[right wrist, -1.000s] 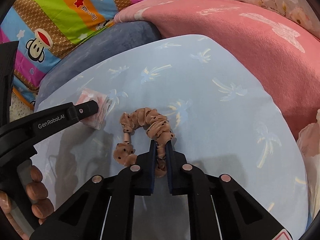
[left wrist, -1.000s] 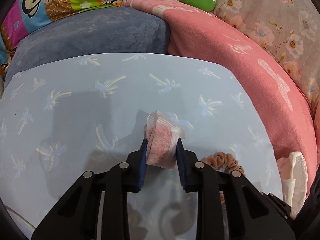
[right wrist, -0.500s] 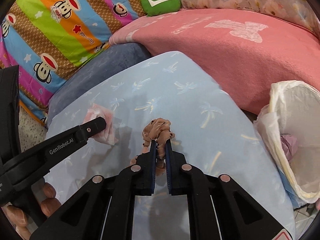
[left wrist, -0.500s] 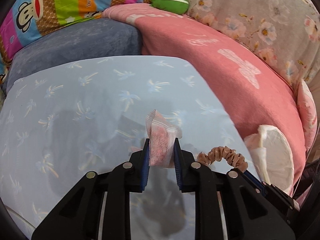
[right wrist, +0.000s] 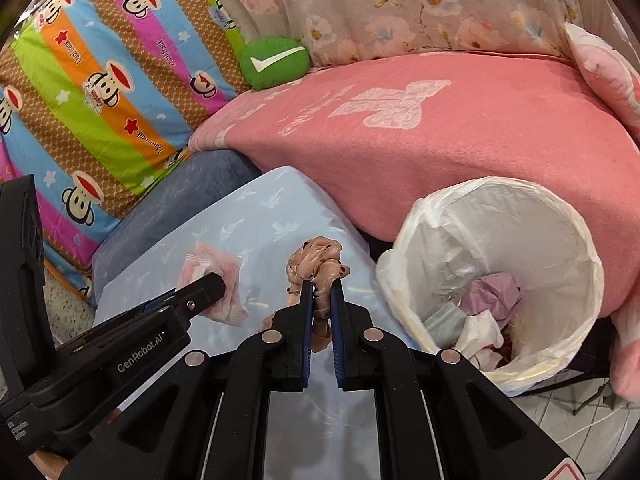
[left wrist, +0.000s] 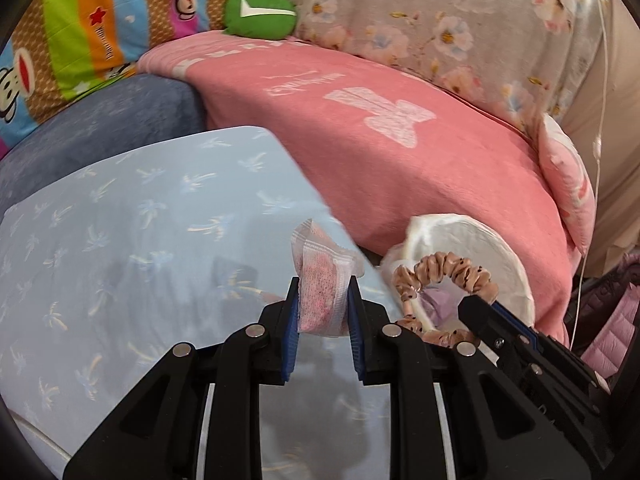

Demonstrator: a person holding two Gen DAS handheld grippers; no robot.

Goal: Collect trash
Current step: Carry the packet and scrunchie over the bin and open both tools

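Observation:
My left gripper (left wrist: 322, 292) is shut on a pink and white sachet wrapper (left wrist: 320, 280) and holds it above the right edge of the light blue pillow (left wrist: 140, 248). It also shows in the right wrist view (right wrist: 216, 276). My right gripper (right wrist: 320, 292) is shut on a tan spotted scrunchie (right wrist: 316, 264), lifted off the pillow; the scrunchie also shows in the left wrist view (left wrist: 440, 272). A bin lined with a white bag (right wrist: 460, 216) stands to the right, with crumpled paper and tissue inside.
A pink blanket (right wrist: 440, 128) covers the bed behind the bin. A grey-blue cushion (left wrist: 100, 128), a striped monkey-print quilt (right wrist: 100, 80) and a green plush (right wrist: 276, 62) lie at the back. A pink jacket (left wrist: 612, 328) is at far right.
Both grippers have lifted their loads off the pillow and swung right. The bin has come fully into view, close to the scrunchie and the wrapper.

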